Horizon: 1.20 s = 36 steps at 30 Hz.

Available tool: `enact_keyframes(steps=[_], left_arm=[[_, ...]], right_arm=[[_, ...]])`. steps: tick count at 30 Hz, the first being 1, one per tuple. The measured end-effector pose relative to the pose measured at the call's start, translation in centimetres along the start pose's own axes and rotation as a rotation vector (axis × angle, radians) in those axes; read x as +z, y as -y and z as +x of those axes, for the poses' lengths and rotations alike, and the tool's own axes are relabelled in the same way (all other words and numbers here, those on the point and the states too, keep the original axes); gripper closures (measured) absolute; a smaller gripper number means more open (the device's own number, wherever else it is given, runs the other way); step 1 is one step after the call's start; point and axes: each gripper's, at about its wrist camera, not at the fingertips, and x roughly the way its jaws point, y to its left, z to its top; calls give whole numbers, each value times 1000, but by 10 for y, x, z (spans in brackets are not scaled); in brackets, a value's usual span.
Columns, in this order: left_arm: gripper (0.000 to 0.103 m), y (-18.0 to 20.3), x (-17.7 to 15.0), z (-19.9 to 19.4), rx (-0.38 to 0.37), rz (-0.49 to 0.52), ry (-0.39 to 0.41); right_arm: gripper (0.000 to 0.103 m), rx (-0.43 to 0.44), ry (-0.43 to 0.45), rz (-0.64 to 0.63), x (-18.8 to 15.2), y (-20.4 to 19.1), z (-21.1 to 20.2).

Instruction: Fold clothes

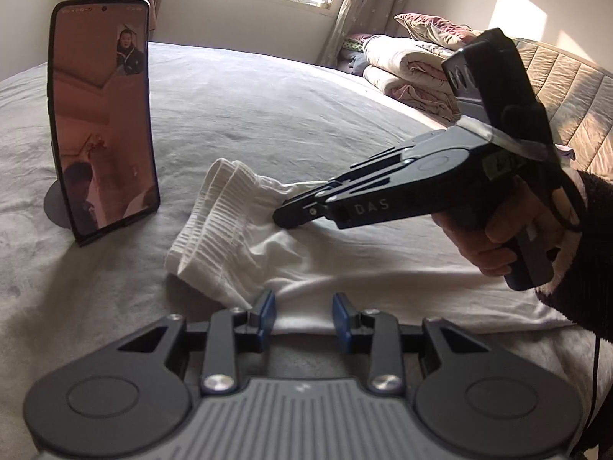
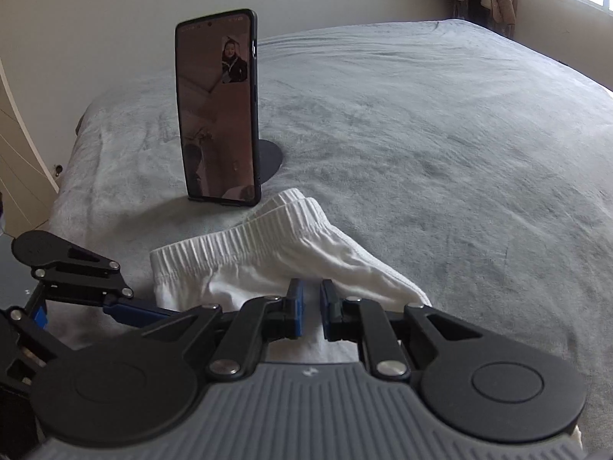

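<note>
Upright phone on stand just beyond the shorts (open bedspread elsewhere)

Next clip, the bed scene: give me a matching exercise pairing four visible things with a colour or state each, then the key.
Things:
1. shorts
2. phone
3. bedcover
4. gripper pads

Descriptions:
A. grey, spread flat
B. blue
C. white, elastic waistband
D. upright on a stand, screen lit

Pairs: 1-C, 2-D, 3-A, 4-B
</note>
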Motion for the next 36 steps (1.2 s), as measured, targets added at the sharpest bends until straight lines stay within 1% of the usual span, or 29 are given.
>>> enact_keyframes(steps=[1, 2, 5, 7, 10, 11, 12, 13, 14, 16, 19, 22, 23, 24, 25, 27, 28, 30, 34, 36], left_arm=[[69, -1, 0, 0, -4, 0, -7], [69, -1, 0, -1, -7, 4, -15], [69, 0, 0, -1, -9, 21, -32], [68, 2, 0, -2, -7, 31, -32], [63, 3, 2, -3, -13, 34, -26], [63, 3, 3, -5, -14, 25, -19], [63, 3, 3, -6, -15, 16, -13], [62, 3, 5, -7, -20, 7, -2], [62, 3, 5, -9, -30, 0, 9], [62, 6, 5, -11, -67, -5, 24], [63, 15, 8, -8, -139, 9, 35], [63, 25, 8, 0, -162, 45, 16], [63, 29, 7, 5, -157, 58, -13], [63, 33, 6, 10, -152, 71, -41], [64, 35, 4, 15, -142, 85, -68], [64, 41, -1, 14, -126, 120, -70], [64, 41, 0, 14, -125, 112, -79], [64, 39, 0, 13, -128, 105, -86], [63, 40, 0, 10, -129, 116, -87], [63, 40, 0, 8, -134, 111, -77]], right_arm=[[94, -27, 4, -12, 2, -1, 6], [102, -51, 13, -17, 5, 0, 11], [103, -64, 11, 42, 18, 9, 23], [103, -66, 3, 46, 24, 11, 28], [102, -65, -15, 33, 27, 10, 25], [91, -63, -18, 34, 27, 10, 20], [86, -65, -20, 35, 27, 10, 14], [78, -69, -17, 29, 25, 10, 7], [62, -72, -10, 17, 23, 12, 0], [50, -84, 5, -11, 17, 15, -14], [50, -112, -11, -45, 5, 21, -24], [51, -146, -45, -43, -5, 32, -20], [60, -150, -51, -33, -8, 36, -18], [73, -151, -52, -23, -10, 37, -15], [98, -160, -52, -18, -10, 37, -13], [99, -201, -43, -32, -7, 31, -11], [99, -226, -34, -46, -4, 29, -11], [99, -246, -35, -42, -1, 32, -8], [99, -236, -45, -30, -1, 38, -3], [97, -209, -45, -16, 0, 41, -7]])
